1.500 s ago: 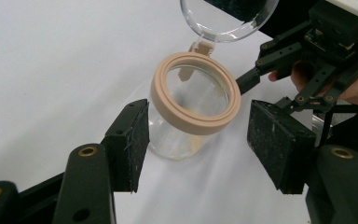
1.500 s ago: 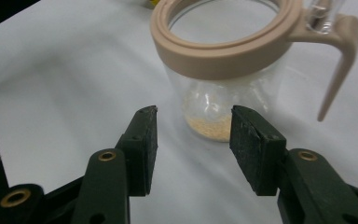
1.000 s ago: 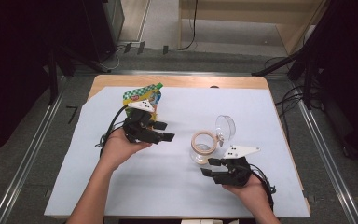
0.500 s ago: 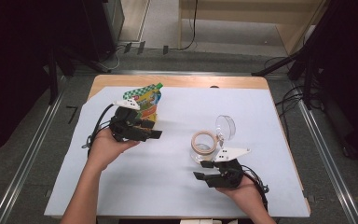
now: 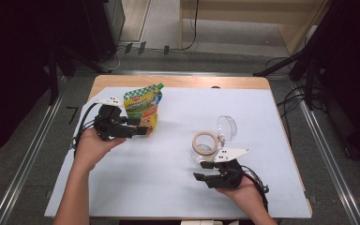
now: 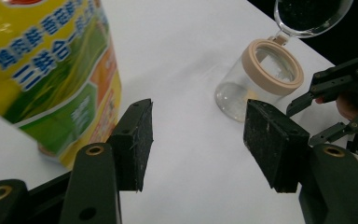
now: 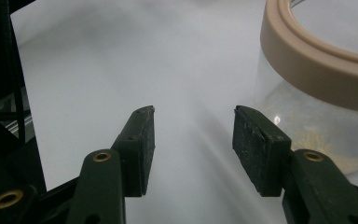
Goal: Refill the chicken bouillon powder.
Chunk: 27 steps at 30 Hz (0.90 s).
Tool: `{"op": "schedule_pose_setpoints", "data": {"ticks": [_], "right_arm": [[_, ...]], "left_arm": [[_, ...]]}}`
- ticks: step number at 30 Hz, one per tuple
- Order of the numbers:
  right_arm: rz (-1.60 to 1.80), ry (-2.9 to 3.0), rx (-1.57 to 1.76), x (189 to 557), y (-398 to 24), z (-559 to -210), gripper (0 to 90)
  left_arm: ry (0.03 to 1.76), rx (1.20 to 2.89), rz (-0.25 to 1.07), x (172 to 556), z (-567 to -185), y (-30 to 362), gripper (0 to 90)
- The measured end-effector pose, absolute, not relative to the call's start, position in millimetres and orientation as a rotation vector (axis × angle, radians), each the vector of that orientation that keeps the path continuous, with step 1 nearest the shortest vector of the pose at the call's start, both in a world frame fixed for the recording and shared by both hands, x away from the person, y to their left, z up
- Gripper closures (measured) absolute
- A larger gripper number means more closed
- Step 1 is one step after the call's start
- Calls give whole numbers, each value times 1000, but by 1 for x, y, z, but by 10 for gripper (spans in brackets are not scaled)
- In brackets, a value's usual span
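A yellow and green snack bag (image 5: 144, 107) stands upright at the back left of the white mat. My left gripper (image 5: 139, 126) is open right beside the bag's lower front. In the left gripper view the bag (image 6: 51, 70) lies just outside the left pad (image 6: 137, 140), and nothing is between the jaws of the left gripper (image 6: 198, 121). A glass jar (image 5: 205, 143) with a beige rim stands right of centre, its clear lid (image 5: 227, 127) swung open behind it. My right gripper (image 5: 201, 171) is open just in front of the jar. The jar (image 7: 326, 74) shows to the right of the right gripper (image 7: 193, 126).
The white mat (image 5: 178, 187) covers most of the wooden table (image 5: 183, 81), with open mat between the bag and the jar. Beyond the table lie grey floor, metal rails (image 5: 28, 159) and cables. The right gripper (image 6: 340, 93) shows at the far right of the left gripper view.
My left hand has moved left and away from me, up to the bag's side. The right hand has barely shifted. The bag and jar stay in place.
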State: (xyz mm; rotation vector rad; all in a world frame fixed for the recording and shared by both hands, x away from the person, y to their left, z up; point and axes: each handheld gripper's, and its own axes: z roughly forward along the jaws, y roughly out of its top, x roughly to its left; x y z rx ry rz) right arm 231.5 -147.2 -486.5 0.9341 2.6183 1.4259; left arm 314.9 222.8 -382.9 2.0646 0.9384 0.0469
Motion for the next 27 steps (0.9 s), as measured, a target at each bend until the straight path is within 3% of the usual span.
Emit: {"op": "schedule_pose_setpoints", "data": {"ticks": [20,27], "right_arm": [[1416,2637,936,232,-143,-489,498],[1412,2651,918,231,-137,-492,495]], "left_arm": [[1095,2045,116,332,-401,263,456],[1091,1999,98,344,-408,255,550]]}}
